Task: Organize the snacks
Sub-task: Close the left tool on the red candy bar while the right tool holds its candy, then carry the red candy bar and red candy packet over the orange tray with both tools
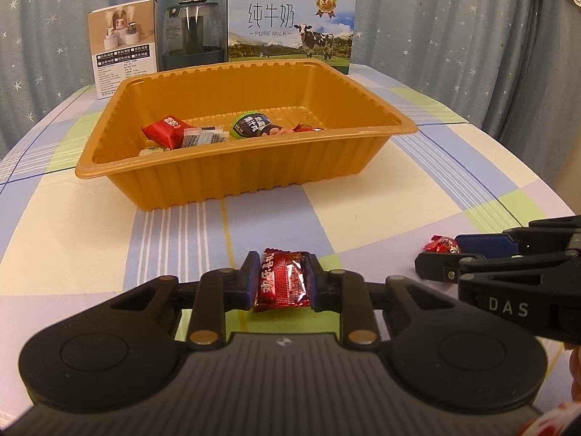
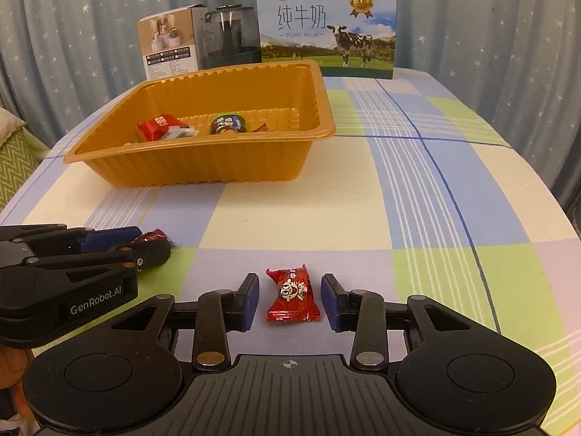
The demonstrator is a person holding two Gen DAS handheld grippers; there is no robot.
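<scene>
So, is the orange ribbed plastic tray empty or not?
Not empty: the orange ribbed plastic tray holds several wrapped snacks near its front wall.

Glossy foil candy (image 1: pixel 283 279); ribbed plastic tray (image 1: pixel 232 178); cloth tablecloth (image 1: pixel 417 189); matt plastic tool (image 1: pixel 280 278).

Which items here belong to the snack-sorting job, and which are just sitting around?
Part of the job:
- orange tray with several snacks inside
- dark red snack packet, pinched in the left claw
- red candy with a cartoon face, lying between the open right claw pads, untouched

Just lying about:
- milk carton
- glass kettle
- small white box
</scene>
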